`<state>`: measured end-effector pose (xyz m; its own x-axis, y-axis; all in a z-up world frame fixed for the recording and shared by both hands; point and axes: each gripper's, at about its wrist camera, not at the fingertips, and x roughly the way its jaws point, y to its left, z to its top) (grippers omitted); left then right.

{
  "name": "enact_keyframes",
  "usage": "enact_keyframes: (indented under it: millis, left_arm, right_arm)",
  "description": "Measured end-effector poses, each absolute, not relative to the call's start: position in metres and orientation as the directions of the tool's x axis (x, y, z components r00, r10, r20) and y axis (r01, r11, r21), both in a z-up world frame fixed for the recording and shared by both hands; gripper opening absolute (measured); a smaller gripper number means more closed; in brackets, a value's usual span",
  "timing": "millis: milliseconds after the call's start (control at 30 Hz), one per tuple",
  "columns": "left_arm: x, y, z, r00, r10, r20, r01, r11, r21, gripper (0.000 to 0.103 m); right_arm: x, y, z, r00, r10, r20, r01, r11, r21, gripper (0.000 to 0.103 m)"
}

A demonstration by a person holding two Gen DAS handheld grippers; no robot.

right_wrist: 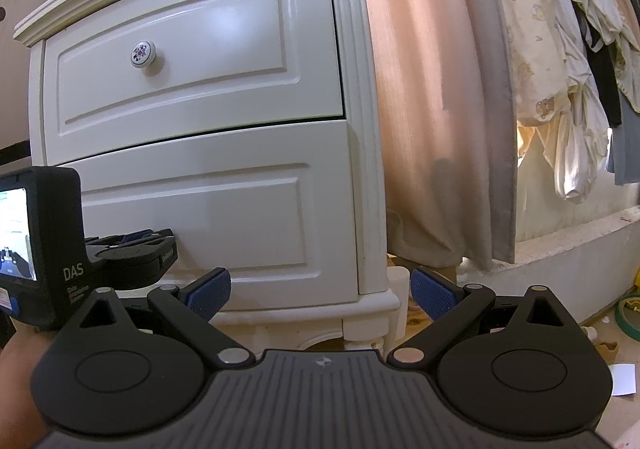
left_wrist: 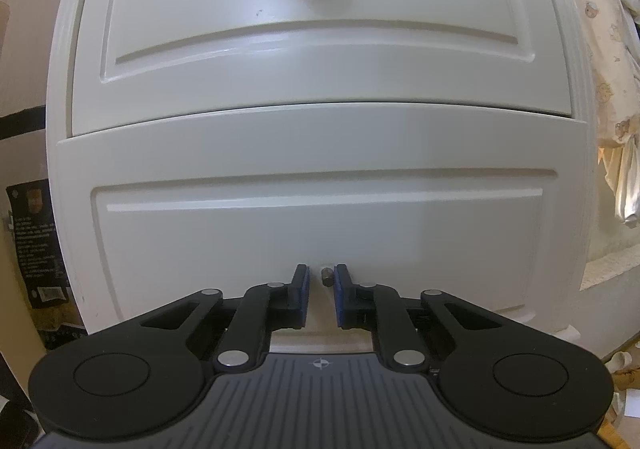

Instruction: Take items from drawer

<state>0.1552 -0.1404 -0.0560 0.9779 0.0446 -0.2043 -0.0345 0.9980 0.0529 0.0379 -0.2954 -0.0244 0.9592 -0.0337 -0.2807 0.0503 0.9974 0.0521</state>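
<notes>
Here, the opening step is judged to be in hand: the left claw (left_wrist: 321,295) is set narrowly around the lower drawer (left_wrist: 320,225)'s small metal stub (left_wrist: 326,275), apparently not yet pressing it. The right claw (right_wrist: 320,295) is held wide, empty. A firm pinch, then a pull, is called for.
</notes>
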Motion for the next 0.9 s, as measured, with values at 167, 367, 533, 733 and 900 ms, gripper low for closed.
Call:
enact_keyframes:
  millis: [167,367,533,733,900]
  left_arm:
    - [0.153,-0.134,-0.056,0.979,0.032,-0.200,-0.022,0.998,0.051,0.004]
    - [0.150,-0.133,-0.059,0.979,0.023,-0.205,-0.017,0.999,0.032,0.003]
    - [0.141,-0.130,-0.056,0.980,0.009,-0.200,-0.008,1.000,0.005,0.002]
    - [0.134,-0.131,-0.058,0.980,0.010,-0.198,-0.009,1.000,0.005,0.002]
    - [0.130,-0.133,-0.057,0.981,0.009,-0.196,-0.008,1.000,0.007,0.002]
  right_arm:
    - [0.037,-0.294,-0.024,0.960,-0.031,-0.279,0.046,0.998,0.047,0.103]
    - [0.039,-0.293,-0.025,0.959,-0.031,-0.283,0.045,0.998,0.042,0.103]
    - [0.039,-0.292,-0.025,0.959,-0.027,-0.283,0.039,0.998,0.039,0.103]
    - [0.039,-0.292,-0.025,0.956,-0.024,-0.291,0.037,0.999,0.039,0.103]
    - [0.037,-0.291,-0.023,0.958,-0.027,-0.285,0.039,0.999,0.036,0.103]
